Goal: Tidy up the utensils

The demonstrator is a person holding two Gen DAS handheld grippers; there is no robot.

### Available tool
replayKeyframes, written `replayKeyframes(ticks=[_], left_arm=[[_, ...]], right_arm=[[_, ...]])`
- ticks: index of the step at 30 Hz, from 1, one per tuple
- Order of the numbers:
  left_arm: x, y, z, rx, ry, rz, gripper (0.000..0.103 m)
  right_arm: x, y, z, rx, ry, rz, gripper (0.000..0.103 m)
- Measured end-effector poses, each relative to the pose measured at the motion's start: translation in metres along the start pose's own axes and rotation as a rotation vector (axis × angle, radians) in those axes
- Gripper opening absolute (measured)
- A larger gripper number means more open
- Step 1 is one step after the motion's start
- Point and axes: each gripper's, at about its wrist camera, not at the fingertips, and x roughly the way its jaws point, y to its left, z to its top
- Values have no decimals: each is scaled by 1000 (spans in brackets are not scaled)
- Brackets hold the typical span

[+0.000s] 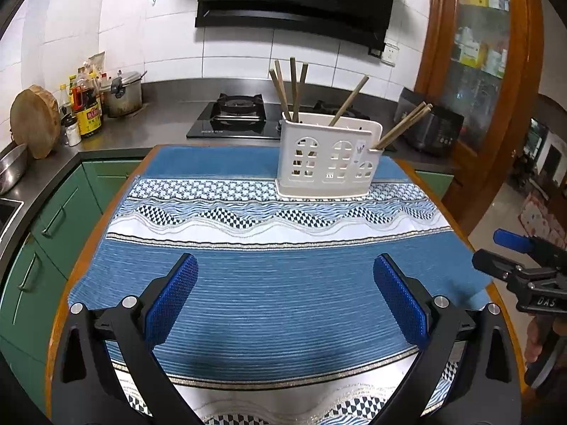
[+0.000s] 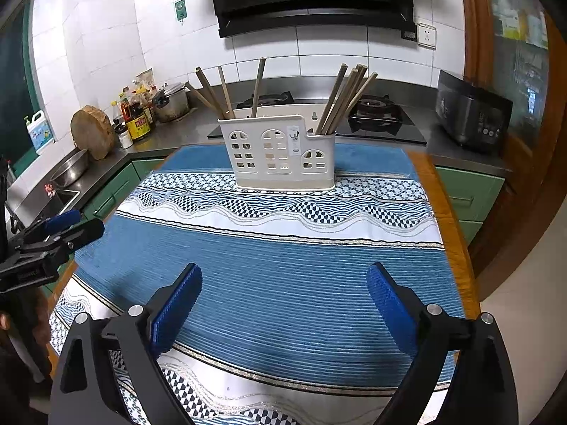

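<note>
The left claw [image 1: 285,297] stands wide apart with nothing between its blue pads, hovering above the striped blue cloth [image 1: 283,283] that covers the table [image 1: 510,304]. Farther back on the cloth stands the white plastic holder [image 2: 280,154], upright, with window-shaped cut-outs. Its left compartment carries four chopsticks [image 2: 216,94] in the right wrist view, fanned outward and leaning on the rim; one more [image 2: 258,86] rises near the middle; the lower right compartment holds a tight bundle [image 2: 345,95] of what looks like four or five, too overlapped to count surely. The right claw [image 2: 283,304] is likewise spread wide and empty. No utensil lies loose on the cloth, so the sorting looks finished or nearly so. The chopsticks are probably light, stiff, smooth wood, best pinched mid-shaft, across the stick. The holder seems light and may tip if nudged.
</note>
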Motion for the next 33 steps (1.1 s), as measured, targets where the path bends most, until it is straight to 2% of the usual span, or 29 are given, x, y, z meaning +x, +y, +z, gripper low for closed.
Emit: replayKeyframes(ticks=[24,33], left_arm=[[-16,-3,8,-9,-117,-12,98],[-14,-5,9,-5,-125,-19,98]], right_arm=[[-11,5,-2,-11,-50,-31,92],[-14,5,-1,-17,-66,-52,92]])
